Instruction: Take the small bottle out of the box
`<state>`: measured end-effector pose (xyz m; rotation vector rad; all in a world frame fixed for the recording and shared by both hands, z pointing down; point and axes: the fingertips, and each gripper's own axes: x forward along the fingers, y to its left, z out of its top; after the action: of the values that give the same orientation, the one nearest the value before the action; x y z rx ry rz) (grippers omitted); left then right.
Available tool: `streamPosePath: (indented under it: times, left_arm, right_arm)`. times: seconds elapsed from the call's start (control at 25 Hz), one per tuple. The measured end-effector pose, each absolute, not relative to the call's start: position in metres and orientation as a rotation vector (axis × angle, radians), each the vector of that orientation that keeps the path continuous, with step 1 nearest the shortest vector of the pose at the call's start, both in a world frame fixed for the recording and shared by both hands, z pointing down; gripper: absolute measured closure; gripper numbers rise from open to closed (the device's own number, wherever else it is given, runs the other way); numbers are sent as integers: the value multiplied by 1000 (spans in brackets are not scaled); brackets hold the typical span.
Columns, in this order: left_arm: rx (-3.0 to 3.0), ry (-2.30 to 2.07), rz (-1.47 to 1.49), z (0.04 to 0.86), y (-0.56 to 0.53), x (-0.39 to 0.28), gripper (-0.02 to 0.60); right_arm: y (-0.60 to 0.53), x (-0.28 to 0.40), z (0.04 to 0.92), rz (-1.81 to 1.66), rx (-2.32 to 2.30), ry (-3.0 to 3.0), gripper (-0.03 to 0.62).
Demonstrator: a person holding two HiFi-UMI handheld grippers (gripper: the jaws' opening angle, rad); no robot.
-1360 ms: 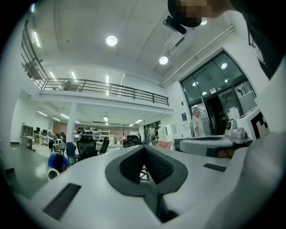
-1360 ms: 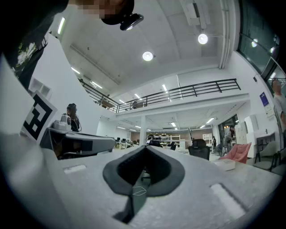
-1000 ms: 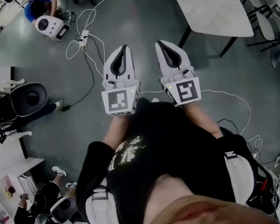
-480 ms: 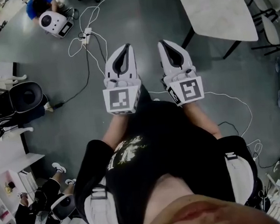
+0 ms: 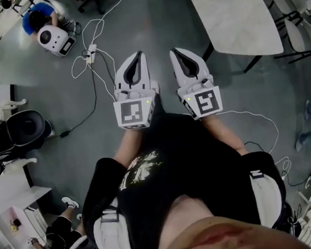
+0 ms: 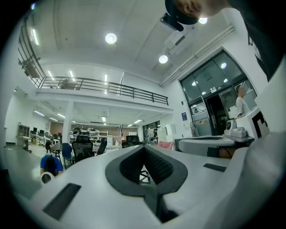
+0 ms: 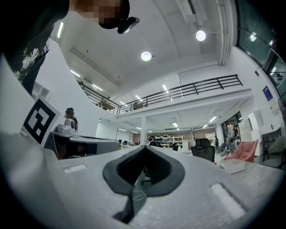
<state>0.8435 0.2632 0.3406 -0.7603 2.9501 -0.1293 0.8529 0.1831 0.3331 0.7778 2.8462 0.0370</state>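
Observation:
No box or small bottle shows in any view. In the head view both grippers are held side by side in front of the person's black shirt, pointing away over the grey floor. My left gripper (image 5: 139,55) has its jaws together with nothing between them. My right gripper (image 5: 174,51) is likewise shut and empty. In the left gripper view the left gripper (image 6: 144,146) points level across a large hall, its dark pads meeting at the tip. The right gripper (image 7: 144,146) looks the same in the right gripper view, tips closed on nothing.
A white table (image 5: 237,9) on black legs stands ahead to the right. Cables (image 5: 91,56) trail over the floor toward a white round device (image 5: 53,38), where a person in blue crouches. A black chair (image 5: 27,124) and white shelves are at the left; chairs stand at the far right.
Both grippers keep their pose, shut and side by side. The floor, table and device have shifted a little in the head view as the person moves.

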Motion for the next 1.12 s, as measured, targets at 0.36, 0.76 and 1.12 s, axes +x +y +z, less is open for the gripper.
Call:
streamPosePath:
  times: [0.36,0.76,1.12]
  left_arm:
    - [-798,2922,-152,319,278,713,578]
    - [-864,2920,-146,319,300,599,578]
    - [-924,2928,-96,330,327,505,578]
  right_arm:
    - [199,728,312,60,744,2840,599]
    - [222,612,314,21,708,2870,599]
    - [248,521,316,21,679,2907,599]
